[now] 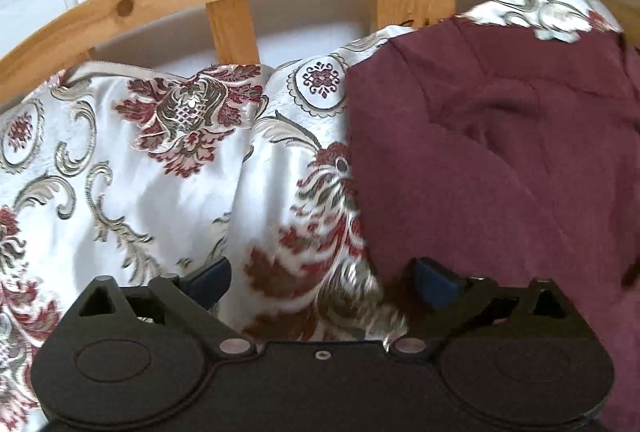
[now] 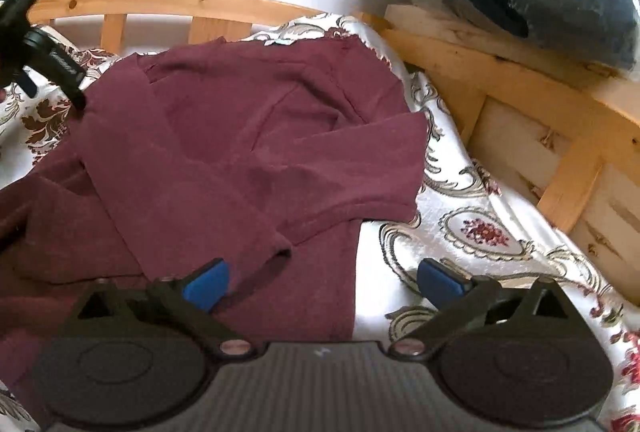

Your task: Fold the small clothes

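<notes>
Two sleeves of the maroon knit top (image 2: 224, 152) lie folded inward at frame centre; body folds remain; left gripper (image 1: 322, 282) and right gripper (image 2: 322, 282) jaws apart, empty

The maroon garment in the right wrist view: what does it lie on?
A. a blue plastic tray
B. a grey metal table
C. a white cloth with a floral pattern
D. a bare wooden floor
C: the maroon garment is spread over the white cloth with a floral pattern, which shows past its right edge and beside it in the left wrist view, inside a wooden frame.
</notes>
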### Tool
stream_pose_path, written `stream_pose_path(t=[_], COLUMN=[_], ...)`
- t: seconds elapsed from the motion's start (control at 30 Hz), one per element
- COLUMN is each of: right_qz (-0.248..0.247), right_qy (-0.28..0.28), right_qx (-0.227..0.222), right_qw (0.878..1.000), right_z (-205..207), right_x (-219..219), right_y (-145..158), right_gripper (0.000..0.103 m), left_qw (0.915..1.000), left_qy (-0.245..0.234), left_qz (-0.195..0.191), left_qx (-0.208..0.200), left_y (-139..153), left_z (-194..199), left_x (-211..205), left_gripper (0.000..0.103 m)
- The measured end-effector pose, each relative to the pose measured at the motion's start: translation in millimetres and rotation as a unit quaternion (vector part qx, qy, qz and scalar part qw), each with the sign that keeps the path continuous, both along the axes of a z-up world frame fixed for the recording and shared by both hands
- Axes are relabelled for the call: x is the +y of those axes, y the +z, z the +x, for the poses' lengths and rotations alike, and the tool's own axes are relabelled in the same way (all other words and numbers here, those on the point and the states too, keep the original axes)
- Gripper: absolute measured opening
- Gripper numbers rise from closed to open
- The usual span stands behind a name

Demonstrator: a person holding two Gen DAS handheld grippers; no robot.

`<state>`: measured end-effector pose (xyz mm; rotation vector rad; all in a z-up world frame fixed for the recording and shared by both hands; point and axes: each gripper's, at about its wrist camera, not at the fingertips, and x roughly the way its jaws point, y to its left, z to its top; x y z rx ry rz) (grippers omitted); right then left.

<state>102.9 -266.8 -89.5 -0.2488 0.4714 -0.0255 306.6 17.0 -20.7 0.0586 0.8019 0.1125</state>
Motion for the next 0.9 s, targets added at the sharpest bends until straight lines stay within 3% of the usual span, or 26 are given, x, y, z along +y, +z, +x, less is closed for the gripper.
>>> stream_pose_path(t=[0.17,0.3,0.4,0.47,0.63,0.77,0.83,0.9], right_qz=[-0.007,-0.036,-0.044,-0.035,-0.030,-0.106,-0.139,-0.164], right_qy=[0.004,0.040,0.052,0.048,0.100,0.147,0.171,0.180], right_qx=[-0.004,0.010,0.057,0.067,0.080,0.083,0.088,0.098], right_qw=[1.000,0.998,0.996,0.996,0.991,0.980,0.972,0.965], right_z=[-8.2,-19.4,-22.8,-30.7,-74.9,-99.0,-104.3,-104.2], right_x=[-3.7,-1.3,-0.3,-3.1,-5.2,19.6,32.0,41.8], right_y=[10.6,19.3,24.3,28.3,26.3,17.9,11.2,2.0], right_gripper=[0.103,0.103,0.103,0.103,0.103,0.103,0.103,0.103], left_qw=[0.9951,0.9881,0.9779,0.9667,0.9330,0.9183,0.9104,0.9081], left_qy=[-0.089,-0.150,-0.207,-0.254,-0.354,-0.366,-0.383,-0.385], left_qz=[0.038,0.013,-0.007,-0.007,0.059,0.150,0.156,0.164], left_qx=[-0.016,-0.033,-0.031,-0.035,-0.026,0.012,0.017,0.006], left_y=[-0.8,1.7,0.7,-1.7,-16.1,-37.0,-39.1,-38.9], left_z=[-52.4,-106.4,-142.4,-166.6,-212.5,-218.8,-219.9,-219.3], left_x=[-4.9,-3.1,-4.1,-8.1,-29.8,-48.0,-49.3,-50.3], left_gripper=[0.102,0.102,0.102,0.102,0.102,0.098,0.098,0.098])
